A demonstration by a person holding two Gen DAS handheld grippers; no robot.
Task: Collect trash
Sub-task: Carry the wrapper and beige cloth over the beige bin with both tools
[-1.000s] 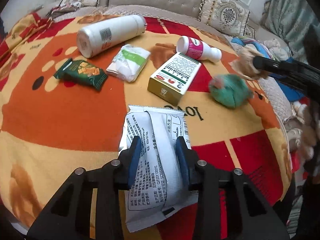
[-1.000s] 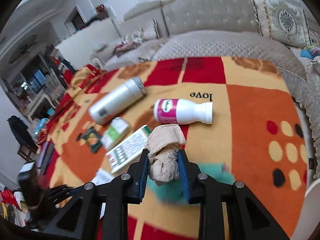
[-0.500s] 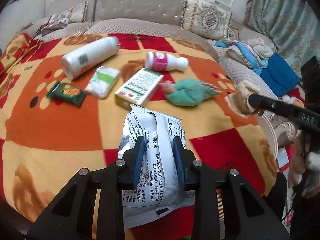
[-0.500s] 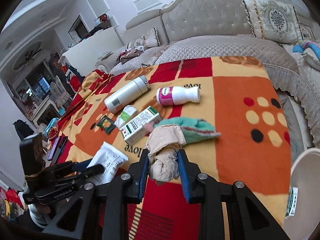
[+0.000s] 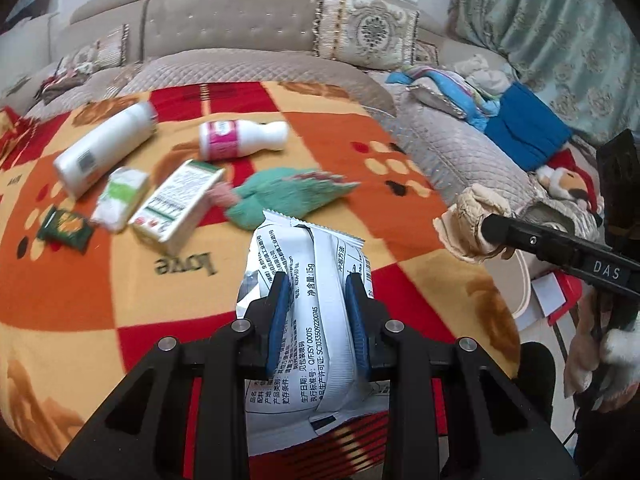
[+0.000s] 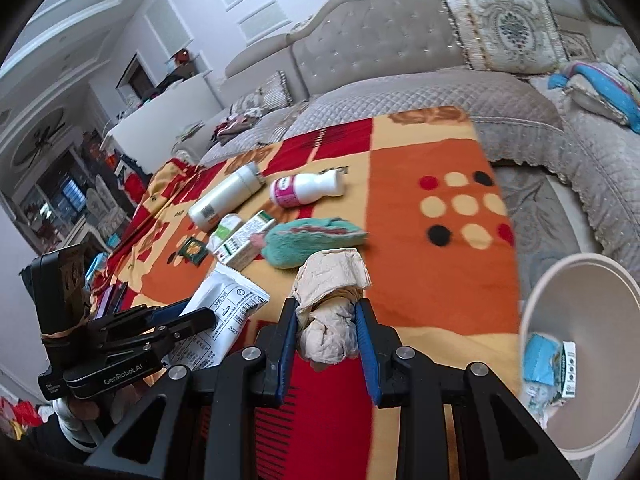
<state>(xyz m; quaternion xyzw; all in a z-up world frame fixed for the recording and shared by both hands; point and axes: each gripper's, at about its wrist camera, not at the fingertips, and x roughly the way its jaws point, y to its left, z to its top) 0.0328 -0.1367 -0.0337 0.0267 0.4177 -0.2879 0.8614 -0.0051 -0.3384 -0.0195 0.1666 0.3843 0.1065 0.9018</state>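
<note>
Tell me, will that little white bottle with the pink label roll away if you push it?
Probably. The pink-label bottle lies on its side on the blanket, and its round body should roll sideways. The soft blanket would likely slow it. It looks light plastic, so a nudge may suffice.

The white bin (image 6: 624, 304) at the right runs off the picture's edge, its scraps too small to name. On the far blanket (image 5: 80, 292), the green packet (image 5: 64, 227) and carton (image 5: 176, 204) blur, print unreadable.

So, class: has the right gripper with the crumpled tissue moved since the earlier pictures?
Yes. The right gripper with the tissue has pulled back off the blanket, toward the white bin.
</note>
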